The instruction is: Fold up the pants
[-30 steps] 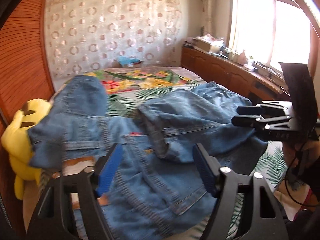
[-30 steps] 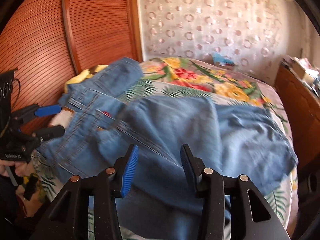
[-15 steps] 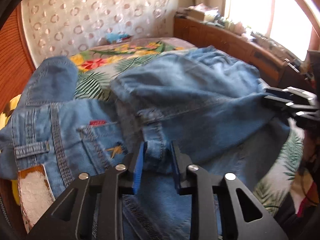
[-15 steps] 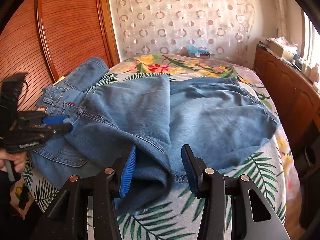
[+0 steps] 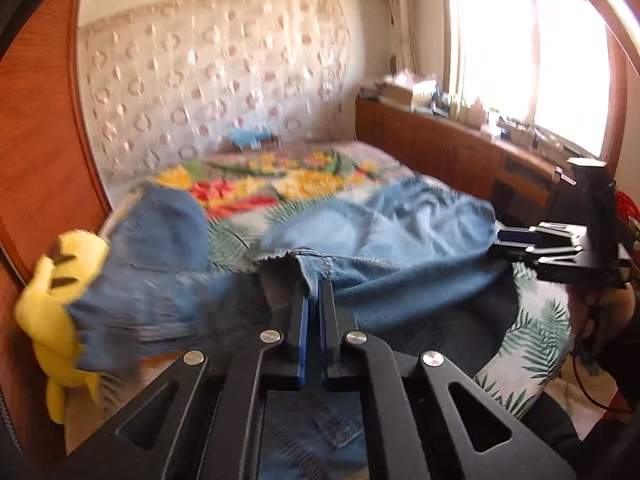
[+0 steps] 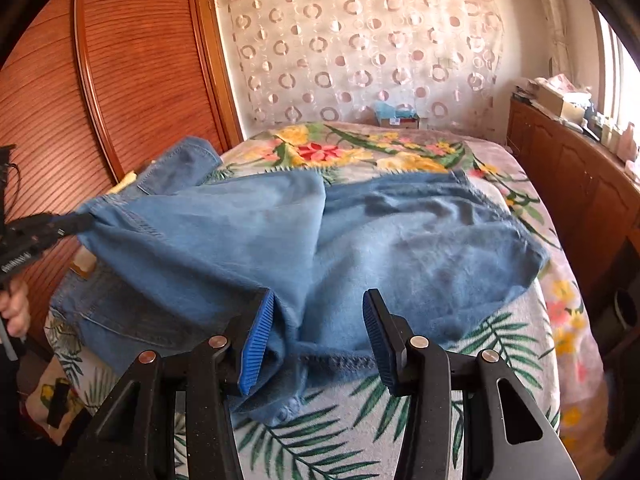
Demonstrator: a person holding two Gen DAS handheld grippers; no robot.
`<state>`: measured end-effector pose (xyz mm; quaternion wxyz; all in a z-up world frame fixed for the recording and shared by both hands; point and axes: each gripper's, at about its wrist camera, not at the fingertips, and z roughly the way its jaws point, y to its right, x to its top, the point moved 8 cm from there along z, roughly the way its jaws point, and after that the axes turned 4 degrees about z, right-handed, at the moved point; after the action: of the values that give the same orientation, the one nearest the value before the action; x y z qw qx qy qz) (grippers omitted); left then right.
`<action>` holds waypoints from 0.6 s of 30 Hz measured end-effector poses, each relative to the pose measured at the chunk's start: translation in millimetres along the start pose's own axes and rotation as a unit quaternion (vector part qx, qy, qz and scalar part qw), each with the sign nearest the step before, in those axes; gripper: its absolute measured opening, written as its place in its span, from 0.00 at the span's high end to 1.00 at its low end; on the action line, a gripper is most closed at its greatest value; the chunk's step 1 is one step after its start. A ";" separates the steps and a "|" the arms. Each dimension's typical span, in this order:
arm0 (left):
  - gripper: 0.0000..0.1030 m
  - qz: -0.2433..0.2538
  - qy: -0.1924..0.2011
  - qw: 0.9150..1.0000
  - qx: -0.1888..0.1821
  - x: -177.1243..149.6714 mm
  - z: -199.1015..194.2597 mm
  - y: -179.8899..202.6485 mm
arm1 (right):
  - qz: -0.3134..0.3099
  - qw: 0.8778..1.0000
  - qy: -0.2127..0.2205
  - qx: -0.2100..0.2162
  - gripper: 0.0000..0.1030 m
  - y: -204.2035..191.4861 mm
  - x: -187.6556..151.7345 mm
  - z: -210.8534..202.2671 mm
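The left gripper (image 5: 313, 300) is now clenched on a seamed edge of the jeans (image 6: 360, 240) and lifts it clear of the bed (image 6: 500, 360), so the denim stretches in a raised fold from that pinch toward the near edge on the right; half a second ago the same fingers were only just closing on the cloth while it lay flat, and a second ago they stood wide apart above it. The right gripper (image 6: 318, 336) has its fingers spread, with a bunched hem lying between them but not pinched; it sat much the same way half a second ago, though the cloth on its left now rises higher. The jeans lie across the near half of the flowered bed, one end draped at the left over a yellow plush toy (image 5: 52, 300). Judging by this, the fold has just begun on one side, and the right side likely needs its grip before the cloth can be carried over.
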<state>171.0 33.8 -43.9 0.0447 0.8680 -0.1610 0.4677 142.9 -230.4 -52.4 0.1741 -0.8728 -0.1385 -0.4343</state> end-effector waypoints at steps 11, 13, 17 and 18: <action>0.95 -0.016 -0.017 0.999 0.033 -39.5 -36.3 -30.8 | -0.027 0.999 0.012 0.043 0.53 -38.0 16.2 11.2; 0.95 -0.024 -0.034 0.999 0.034 -55.2 -31.0 -33.5 | -0.035 0.998 -0.002 0.048 0.53 -41.4 11.4 26.9; 0.95 -0.033 -0.068 0.997 0.029 -83.6 -16.1 -31.1 | -0.047 0.996 -0.051 0.047 0.53 -46.0 -10.7 60.0; 0.95 -0.033 -0.073 0.996 0.029 -87.9 -13.3 -30.8 | -0.049 0.996 -0.061 0.044 0.53 -47.7 -14.4 62.6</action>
<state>125.4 86.8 -106.8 0.0234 0.9054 -0.1213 0.4061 160.2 -162.1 -90.4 0.1819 -0.8817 -0.2099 -0.3814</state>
